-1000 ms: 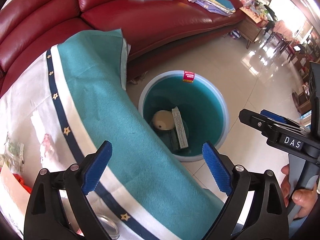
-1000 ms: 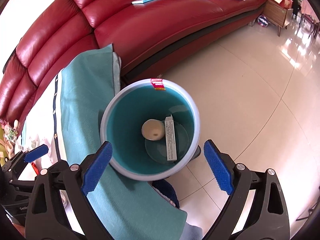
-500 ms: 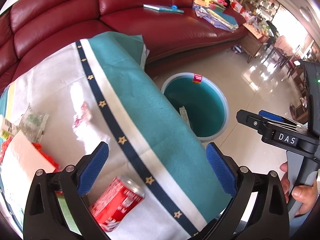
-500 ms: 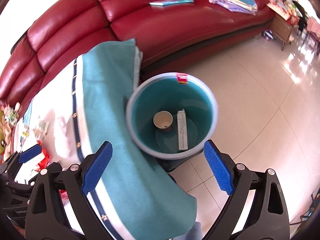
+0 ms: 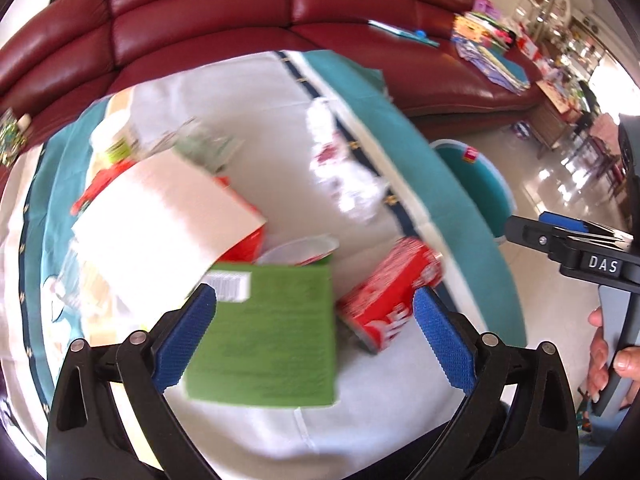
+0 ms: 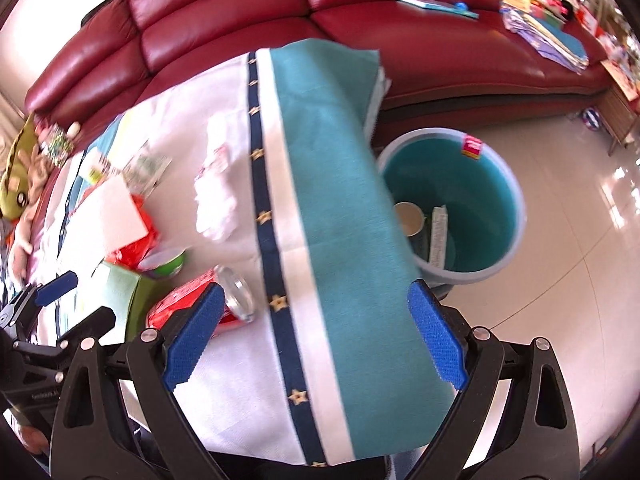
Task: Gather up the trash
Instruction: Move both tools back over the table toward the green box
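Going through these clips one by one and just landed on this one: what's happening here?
A person holds a two-finger gripper in each hand above a table under a white and teal cloth. Both the left gripper and the right gripper are open and empty. Litter lies on the cloth: a red soda can on its side, a flat green box, a white card and crumpled white tissue. Beside the table on the floor, the round teal bin already holds a paper cup and a slim white box.

Home living room: red leather sofa (image 6: 360,12), tiled floor (image 6: 580,208).
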### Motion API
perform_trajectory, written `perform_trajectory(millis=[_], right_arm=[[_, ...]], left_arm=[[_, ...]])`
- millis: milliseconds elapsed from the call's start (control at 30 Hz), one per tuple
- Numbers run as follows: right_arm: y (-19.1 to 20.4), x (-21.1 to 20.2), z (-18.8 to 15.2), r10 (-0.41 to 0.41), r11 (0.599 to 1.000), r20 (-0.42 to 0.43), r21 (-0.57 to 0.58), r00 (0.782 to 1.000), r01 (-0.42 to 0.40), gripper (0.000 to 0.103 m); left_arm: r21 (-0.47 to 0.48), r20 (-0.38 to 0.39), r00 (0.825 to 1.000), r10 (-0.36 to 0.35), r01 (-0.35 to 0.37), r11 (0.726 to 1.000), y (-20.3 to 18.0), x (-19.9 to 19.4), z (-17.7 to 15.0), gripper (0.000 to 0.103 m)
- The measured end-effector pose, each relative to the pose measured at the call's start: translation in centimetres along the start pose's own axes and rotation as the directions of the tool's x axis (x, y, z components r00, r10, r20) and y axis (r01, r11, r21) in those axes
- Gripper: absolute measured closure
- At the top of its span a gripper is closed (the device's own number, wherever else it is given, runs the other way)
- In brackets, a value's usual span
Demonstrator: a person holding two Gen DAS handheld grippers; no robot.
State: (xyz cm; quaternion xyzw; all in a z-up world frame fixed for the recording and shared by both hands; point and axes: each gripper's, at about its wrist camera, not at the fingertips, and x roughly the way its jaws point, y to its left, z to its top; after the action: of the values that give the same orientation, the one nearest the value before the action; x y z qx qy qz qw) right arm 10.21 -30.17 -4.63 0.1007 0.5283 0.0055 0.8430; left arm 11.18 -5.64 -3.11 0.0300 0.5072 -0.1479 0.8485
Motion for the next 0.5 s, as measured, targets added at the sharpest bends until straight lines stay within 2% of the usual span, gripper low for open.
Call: perform_trajectory(millis=[233, 333, 433, 467, 500], right_arm=[[4.5, 1.5, -1.6, 0.031, 0.996, -0.049, -0.081, 0.998, -0.035, 0.014], [6.0, 1.9, -1.9, 0.041, 0.992, -0.052, -0.121, 0.998, -0.047, 0.014], [6.8, 2.0, -1.7, 0.037, 0.992, -0.045, -0.122, 0.998, -0.042, 0.015], [6.9, 2.1, -1.6, 0.038, 0.992, -0.045, -0.121, 0.998, -0.043, 0.017], [7.0, 2.1, -1.6, 0.041, 0.992, -0.046, -0.119, 0.998, -0.046, 0.025]], left_arm=[[-0.054, -0.017, 0.998, 0.054, -0.055, 0.997, 5.6, -0.3, -3.5, 0.004], [-0.078, -0.028, 0.999, 0.041, -0.043, 0.996, 7.7, 0.0, -5.1, 0.004], [-0.117, -0.033, 0.999, -0.003, 0.0, 0.993, 9.3, 0.2, -6.0, 0.004], [-0.13, -0.032, 0.999, -0.015, 0.011, 0.991, 9.7, 0.2, -6.1, 0.004], [-0.138, -0.029, 0.999, -0.024, 0.02, 0.99, 9.8, 0.3, -6.1, 0.004]])
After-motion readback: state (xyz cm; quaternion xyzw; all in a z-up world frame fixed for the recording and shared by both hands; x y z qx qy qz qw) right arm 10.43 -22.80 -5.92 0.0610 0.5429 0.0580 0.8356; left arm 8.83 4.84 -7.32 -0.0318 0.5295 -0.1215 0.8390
